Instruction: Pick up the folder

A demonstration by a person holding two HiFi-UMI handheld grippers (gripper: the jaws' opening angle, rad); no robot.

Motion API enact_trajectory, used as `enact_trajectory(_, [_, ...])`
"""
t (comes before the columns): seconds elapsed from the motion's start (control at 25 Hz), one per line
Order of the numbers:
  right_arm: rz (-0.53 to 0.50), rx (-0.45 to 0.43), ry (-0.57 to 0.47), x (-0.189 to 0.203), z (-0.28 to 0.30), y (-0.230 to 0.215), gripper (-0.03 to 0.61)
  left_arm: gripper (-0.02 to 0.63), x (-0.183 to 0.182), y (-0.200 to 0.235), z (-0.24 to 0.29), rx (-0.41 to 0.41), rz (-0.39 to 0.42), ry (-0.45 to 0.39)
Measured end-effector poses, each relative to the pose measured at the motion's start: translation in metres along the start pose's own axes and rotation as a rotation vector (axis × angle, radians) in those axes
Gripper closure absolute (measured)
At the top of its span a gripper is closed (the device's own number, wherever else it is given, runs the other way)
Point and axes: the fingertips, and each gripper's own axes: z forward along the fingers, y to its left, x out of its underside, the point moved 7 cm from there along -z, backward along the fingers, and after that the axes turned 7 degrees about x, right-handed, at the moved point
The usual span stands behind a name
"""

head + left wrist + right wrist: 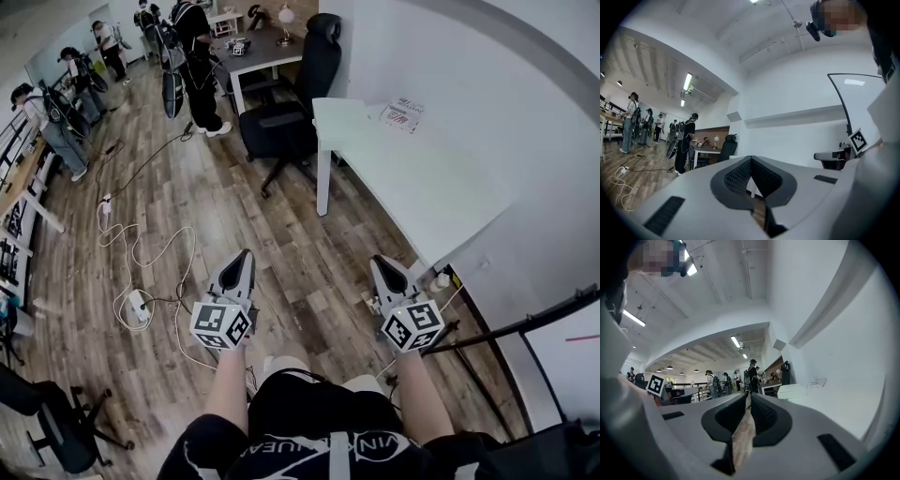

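left grey two-jaw gripper point(244, 255): jaws together, nothing held. right grey two-jaw gripper point(379, 262): jaws together, nothing held. flat white printed folder point(403, 114): on white rectangular table point(441, 187), well ahead of both grippers, to the right.

- A white bench point(412, 187) is standing along the wall at the right.
- A black office chair point(286, 122) is sitting just beside its far end.
- White cables point(141, 248) are trailing over the wooden floor point(300, 253) to a power strip point(138, 306).
- People point(192, 56) are standing at the room's far end.
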Motion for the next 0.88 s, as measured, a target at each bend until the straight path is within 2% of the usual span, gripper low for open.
enact_trajectory(0.28, [0.011, 0.016, 0.022, 0.007, 0.009, -0.014, 0.529, 0.6, 0.008, 0.003, 0.013, -0.007, -0.003, 0.011])
enact_trajectory(0.64, [0.056, 0.051, 0.029, 0.011, 0.05, -0.035, 0.526, 0.6, 0.011, 0.036, 0.057, 0.012, -0.013, 0.016])
enact_trajectory(0.88, [0.087, 0.063, 0.045, 0.014, 0.095, -0.05, 0.462, 0.6, 0.014, 0.065, 0.097, 0.028, -0.014, 0.024])
